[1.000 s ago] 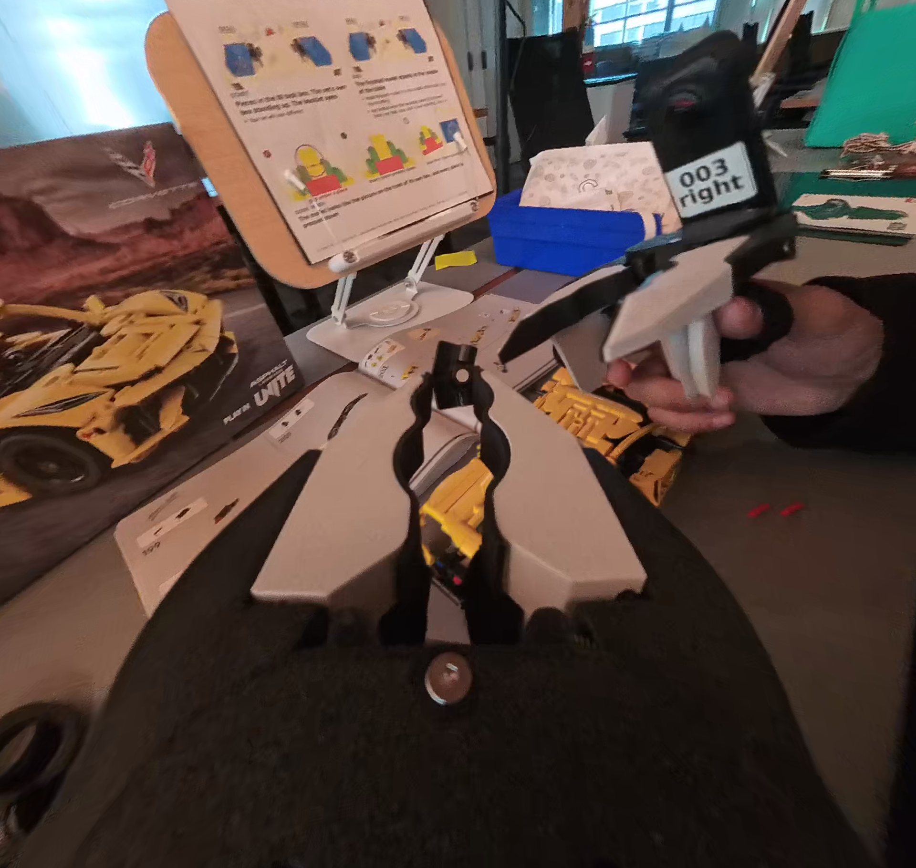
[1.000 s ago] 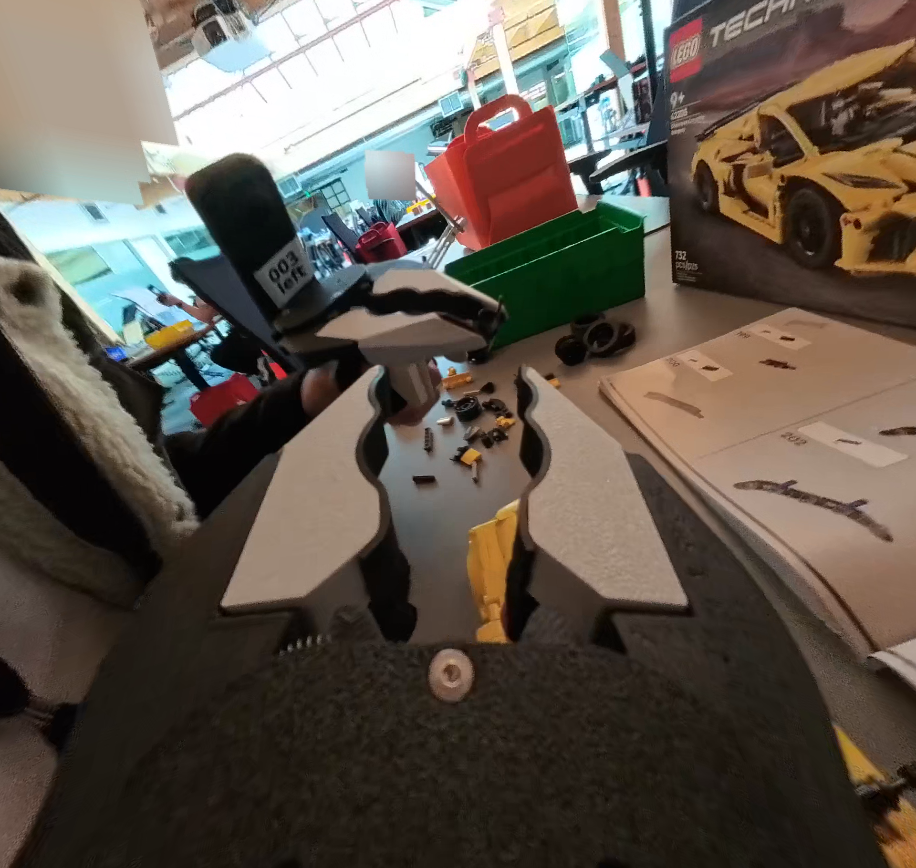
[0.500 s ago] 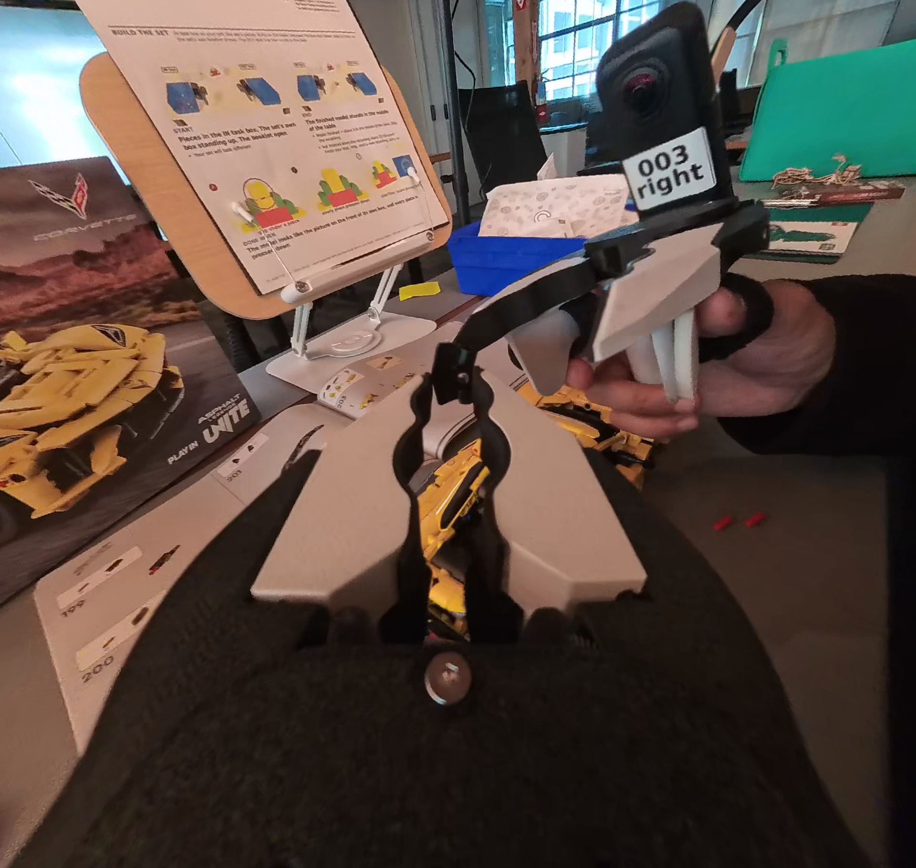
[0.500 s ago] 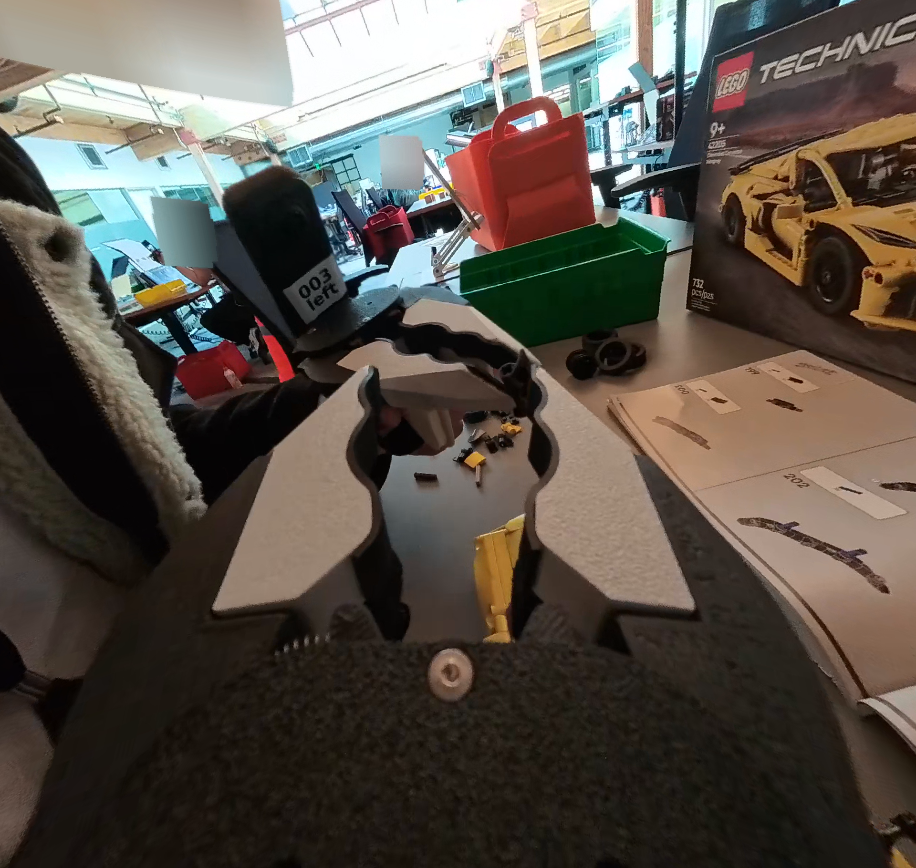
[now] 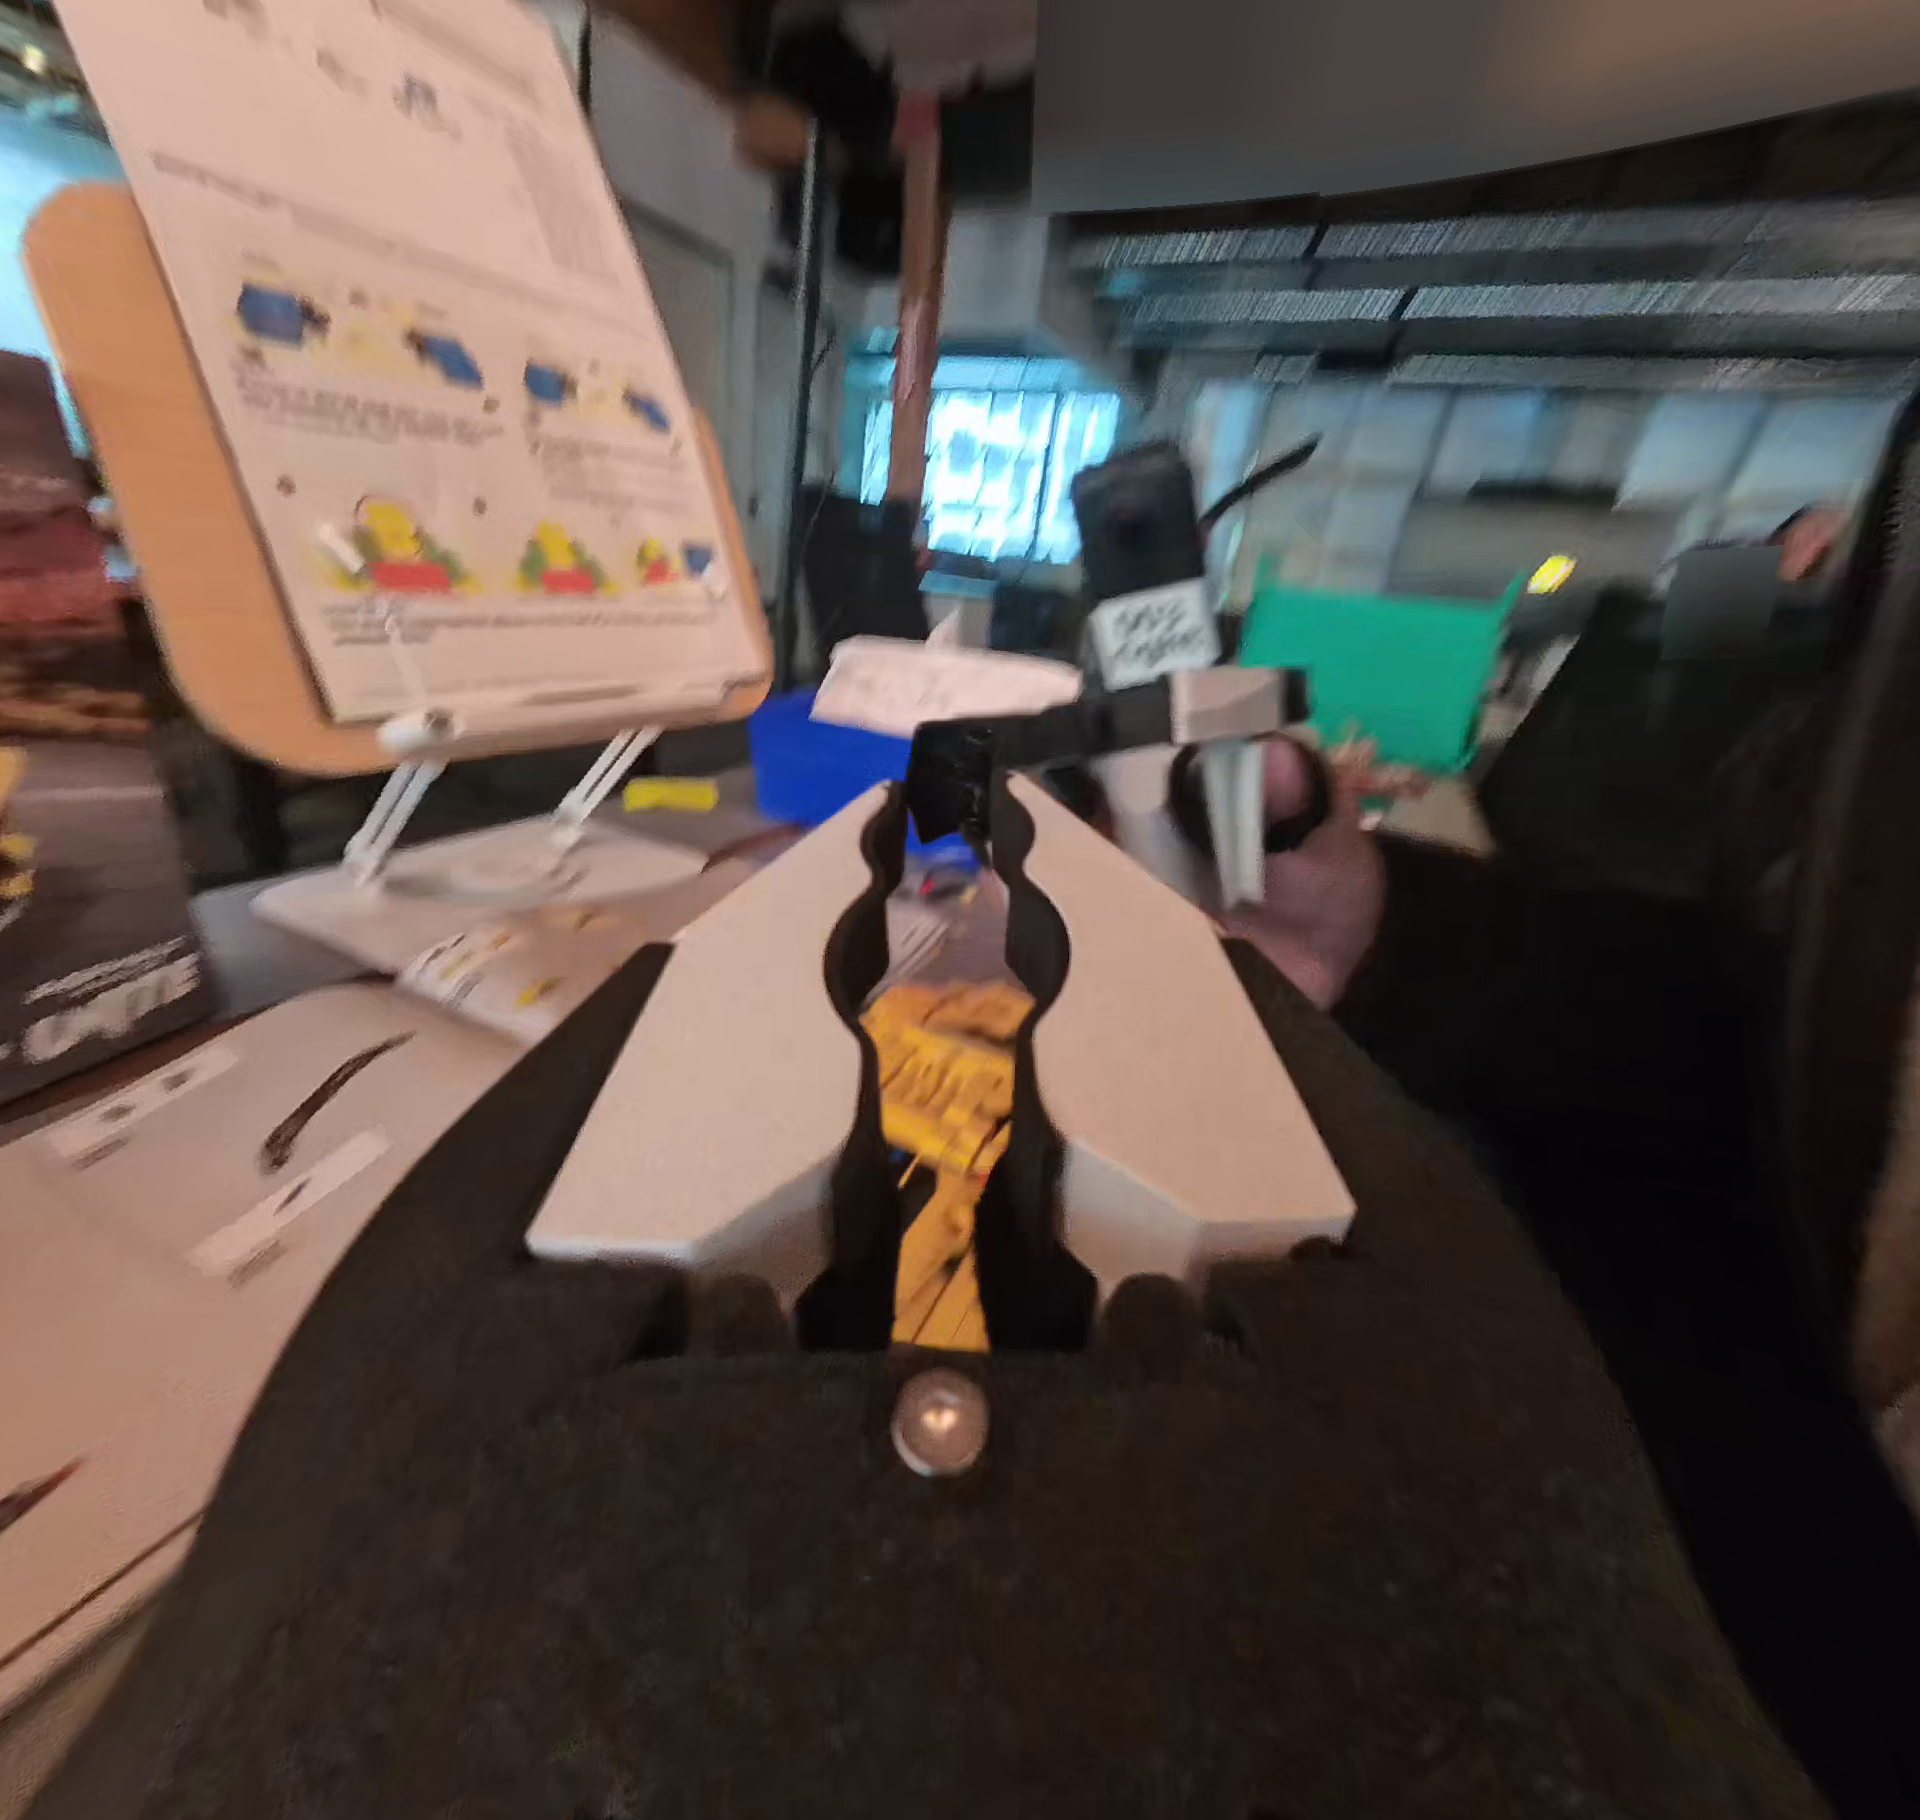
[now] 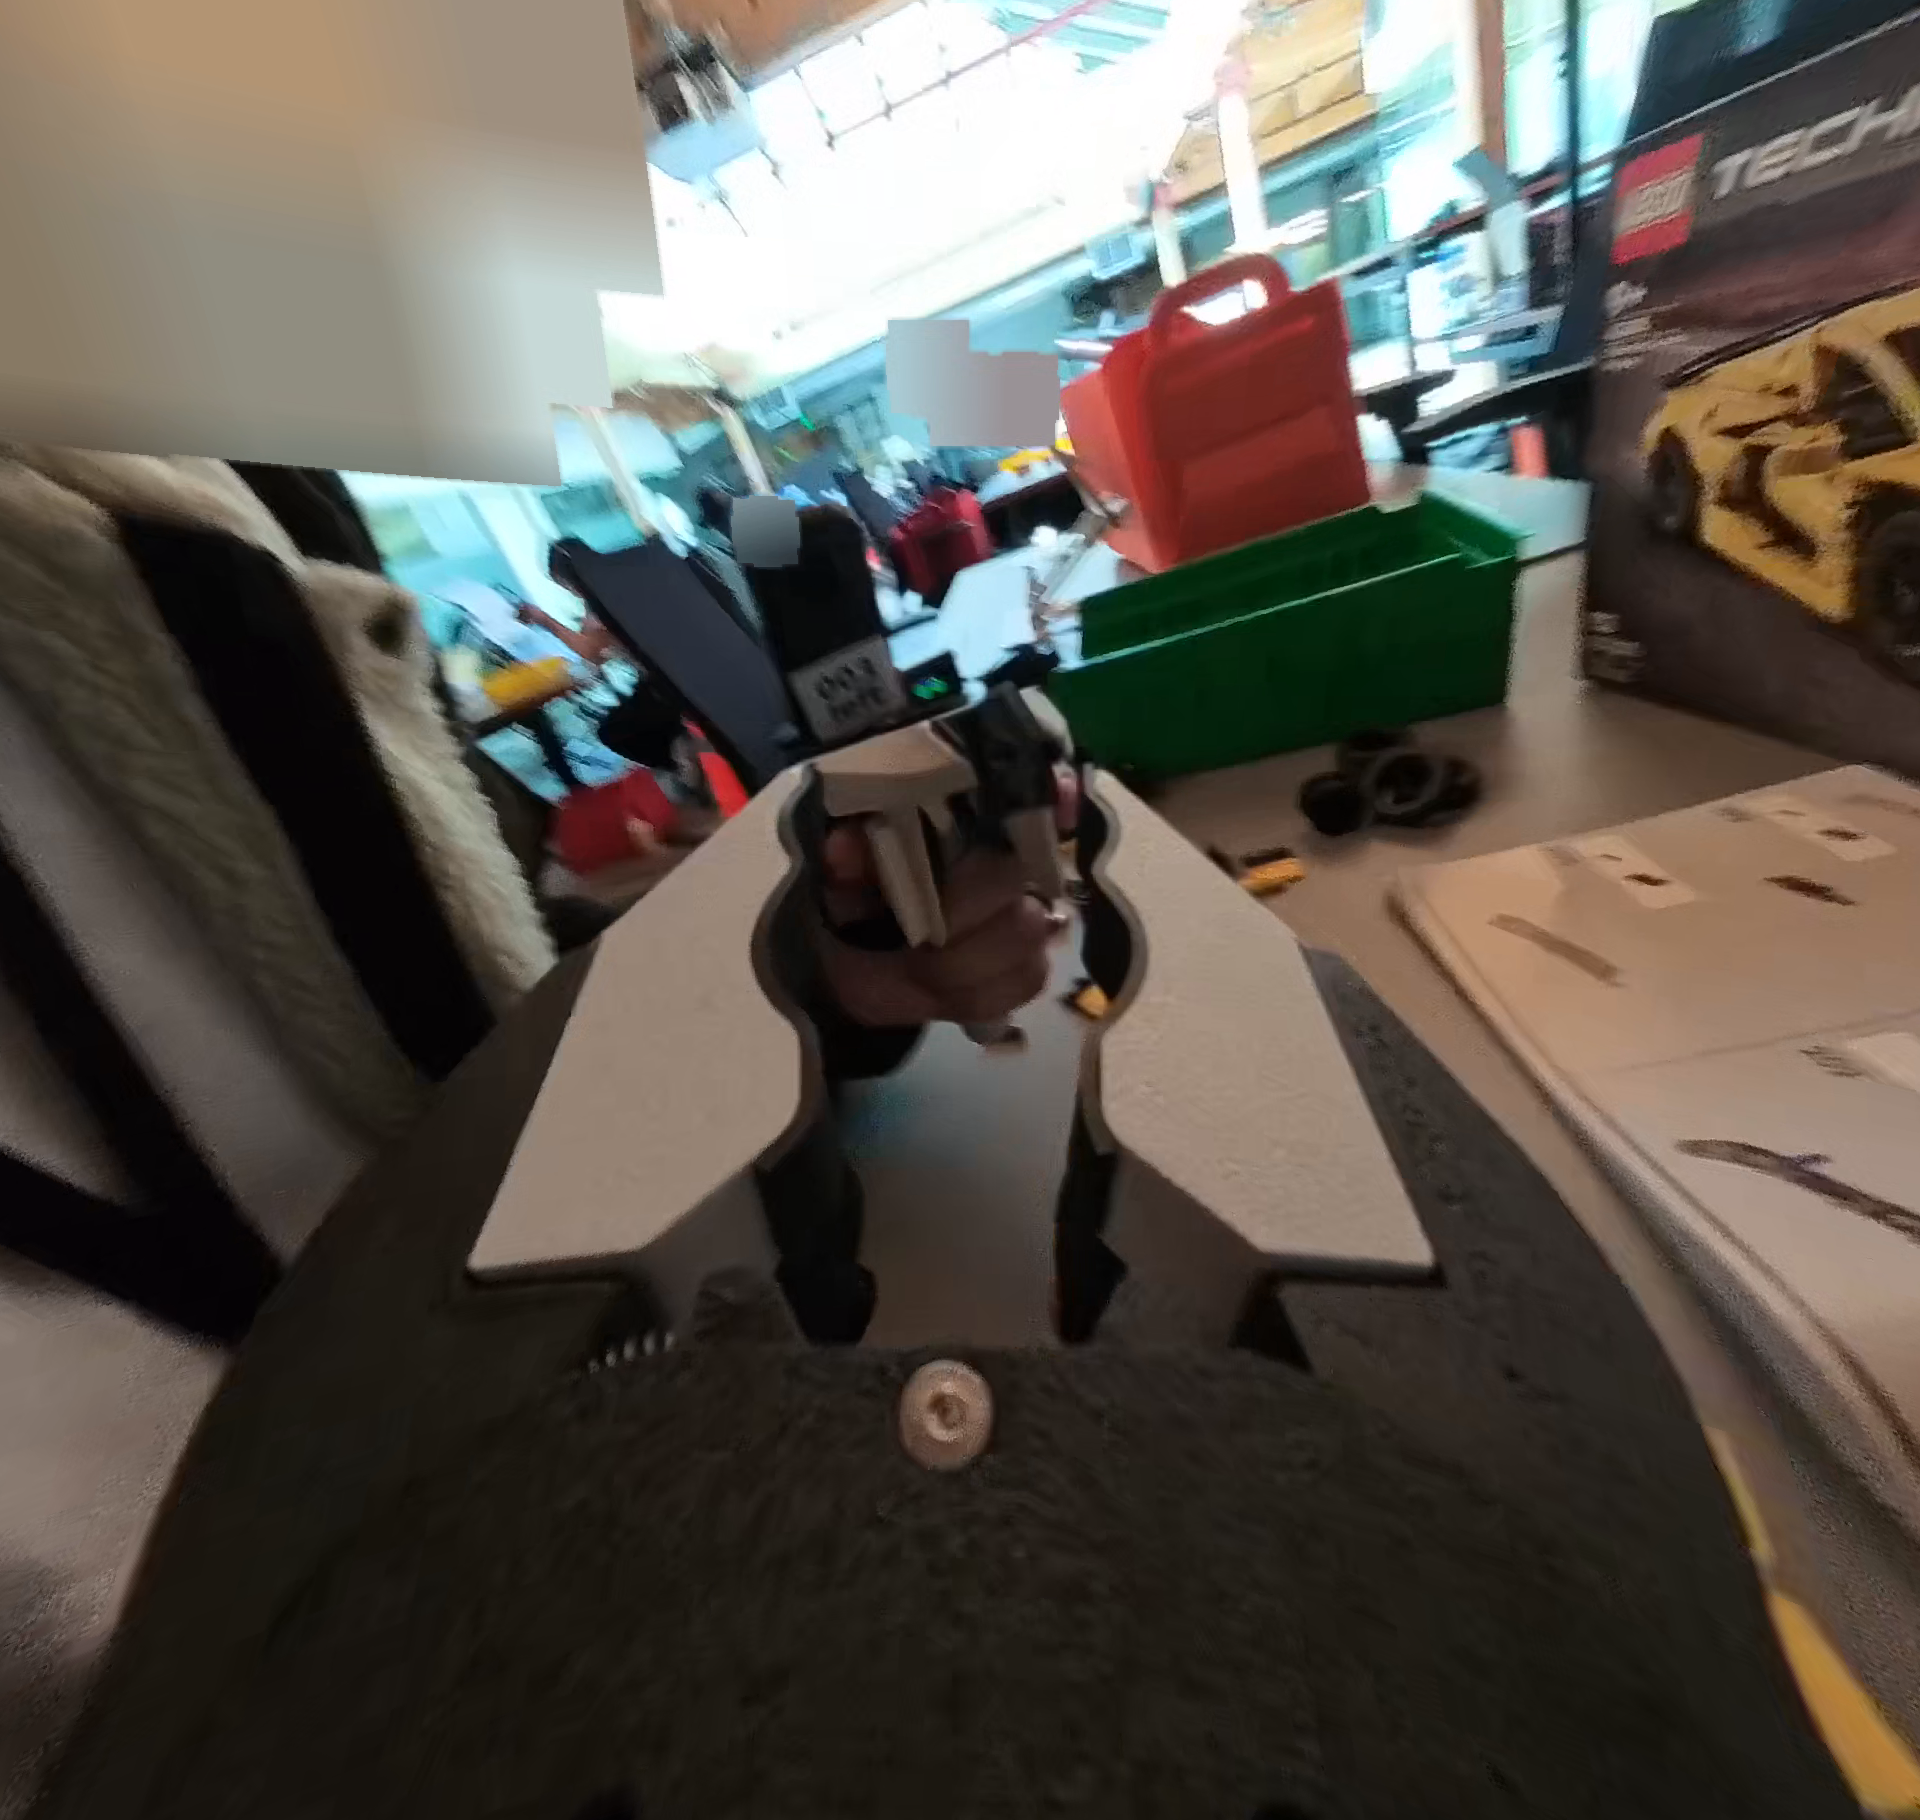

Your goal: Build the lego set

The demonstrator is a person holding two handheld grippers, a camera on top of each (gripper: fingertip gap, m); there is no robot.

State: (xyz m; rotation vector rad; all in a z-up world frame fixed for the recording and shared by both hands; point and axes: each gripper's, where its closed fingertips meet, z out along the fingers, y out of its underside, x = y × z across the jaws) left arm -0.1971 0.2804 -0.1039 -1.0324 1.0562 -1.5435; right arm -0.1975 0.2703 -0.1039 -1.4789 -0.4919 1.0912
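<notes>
My left gripper (image 5: 948, 806) is shut on a small black Lego piece (image 5: 951, 768) at its fingertips and holds it up in the air. The part-built yellow car (image 5: 940, 1053) lies on the table below, seen between the fingers. My right gripper (image 6: 945, 814) is open and empty. It faces the left gripper (image 6: 935, 783), whose black piece (image 6: 1003, 747) sits just beyond the right fingertips, near the right-hand one. In the left wrist view the right gripper (image 5: 1049, 731) reaches in from the right, its tips next to the piece. Both views are blurred.
A green bin (image 6: 1288, 648), a red bag (image 6: 1226, 420), black tyres (image 6: 1382, 794) and loose pieces (image 6: 1268, 866) lie behind. The open instruction booklet (image 6: 1662, 991) and set box (image 6: 1766, 420) are on the right. A sheet on a stand (image 5: 416, 420) and a blue bin (image 5: 821, 762) stand beyond. Left and right tips are no more than a few centimetres apart.
Both grippers have risen and drawn together, tip to tip. The left still holds the black piece. The yellow car has dropped out from between the right fingers.
</notes>
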